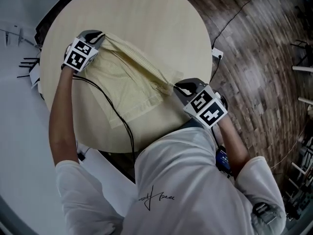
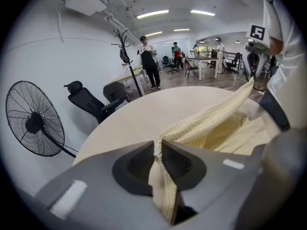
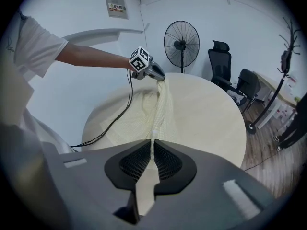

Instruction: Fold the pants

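Note:
Pale yellow waffle-knit pants (image 1: pixel 128 80) lie on the round wooden table (image 1: pixel 161 28), with one edge lifted and stretched taut between my two grippers. My left gripper (image 1: pixel 100 37) is shut on the far end of that edge; the cloth (image 2: pixel 211 121) runs out from between its jaws (image 2: pixel 157 150). My right gripper (image 1: pixel 177 89) is shut on the near end, and the fabric (image 3: pixel 160 107) rises away from its pads toward the left gripper (image 3: pixel 160 75). The rest of the pants drapes down flat toward the table's near left edge.
A black cable (image 1: pixel 115 109) crosses the pants from the left gripper to the table's near edge. A standing fan (image 3: pixel 181 43), office chairs (image 3: pixel 225 66) and a coat stand (image 2: pixel 125 56) surround the table. People (image 2: pixel 149 61) stand far off in the room.

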### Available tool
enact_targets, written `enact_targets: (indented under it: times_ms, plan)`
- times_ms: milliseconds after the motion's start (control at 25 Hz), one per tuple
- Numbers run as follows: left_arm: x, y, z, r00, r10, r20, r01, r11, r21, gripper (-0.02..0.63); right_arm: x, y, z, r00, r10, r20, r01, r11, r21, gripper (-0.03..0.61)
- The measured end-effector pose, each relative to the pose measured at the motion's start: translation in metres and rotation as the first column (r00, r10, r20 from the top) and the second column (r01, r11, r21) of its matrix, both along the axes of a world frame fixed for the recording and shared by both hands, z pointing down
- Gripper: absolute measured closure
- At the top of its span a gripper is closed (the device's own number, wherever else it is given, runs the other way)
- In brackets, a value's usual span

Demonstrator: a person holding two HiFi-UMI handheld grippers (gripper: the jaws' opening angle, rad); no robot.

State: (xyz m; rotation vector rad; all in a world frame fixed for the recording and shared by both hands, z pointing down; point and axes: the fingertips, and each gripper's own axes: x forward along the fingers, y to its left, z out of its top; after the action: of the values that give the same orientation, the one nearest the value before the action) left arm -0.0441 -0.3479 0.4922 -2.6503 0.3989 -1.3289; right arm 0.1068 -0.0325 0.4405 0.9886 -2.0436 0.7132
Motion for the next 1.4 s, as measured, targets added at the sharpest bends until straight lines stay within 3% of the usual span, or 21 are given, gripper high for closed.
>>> enact_targets:
  times_ms: [560, 840, 1160, 1400]
  plan:
    - [-0.029, 0.013, -0.009, 0.998, 0.006, -0.064, -0.004, 1.000, 0.028, 0.511, -0.074, 0.030, -0.015, 0.992, -0.120, 0.035, 0.121, 0.993, -0.013, 0.558]
    - [-0.047, 0.024, -0.009, 0.999, 0.005, -0.044, -0.005, 1.000, 0.009, 0.511, -0.111, 0.036, -0.014, 0.983, -0.168, 0.069, 0.170, 0.985, -0.031, 0.558]
    - [-0.064, 0.022, -0.003, 0.999, 0.005, -0.050, -0.004, 1.000, 0.025, 0.511, -0.152, 0.046, -0.005, 0.963, -0.244, 0.114, 0.254, 0.964, -0.075, 0.558]
    - [-0.079, 0.020, -0.001, 0.998, -0.008, -0.061, 0.010, 0.999, 0.042, 0.512, -0.190, 0.052, -0.002, 0.932, -0.338, 0.133, 0.350, 0.933, -0.082, 0.558]
